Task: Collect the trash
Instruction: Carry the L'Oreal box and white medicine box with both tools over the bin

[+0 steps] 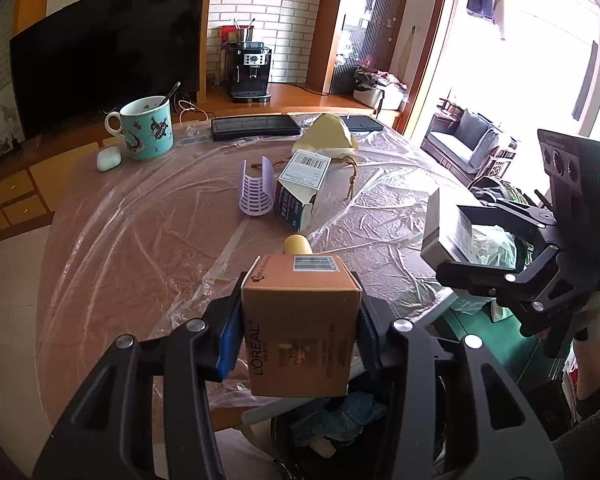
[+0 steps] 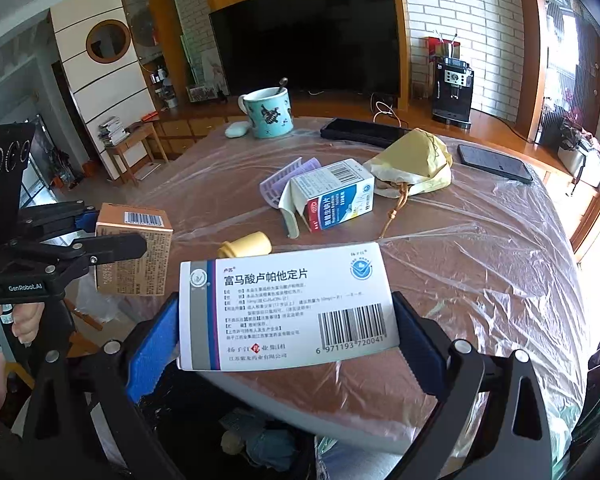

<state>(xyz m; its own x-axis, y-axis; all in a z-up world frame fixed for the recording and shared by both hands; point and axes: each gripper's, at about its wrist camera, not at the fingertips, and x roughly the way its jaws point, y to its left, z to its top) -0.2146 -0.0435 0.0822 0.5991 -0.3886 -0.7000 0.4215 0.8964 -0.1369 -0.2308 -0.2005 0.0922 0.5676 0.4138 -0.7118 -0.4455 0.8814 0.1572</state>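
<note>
Two boxes are already up off the counter, one in each claw. On the left, the left claw is closed on a brown cardboard cosmetics box, its blue pads pressed against both side faces. On the right, the right claw is clamped across a flat white medicine carton printed with a barcode. Both hang over the near edge of the plastic-covered round counter, above a dark bin that already holds crumpled scraps, so I judge these two pieces are nearly binned.

Left to collect, going left to right across the middle: a lilac plastic mesh sleeve, a small yellow plastic cap, an opened white-and-blue medicine box, and a crumpled pale yellow paper bag with a brown cord. The turquoise patterned mug, white earbud case and dark phones at the far side look like keepers, not trash.

Open counter lies between the near edge and the litter, giving free room to reach; the two claws hang close side by side, so a bump is possible.
</note>
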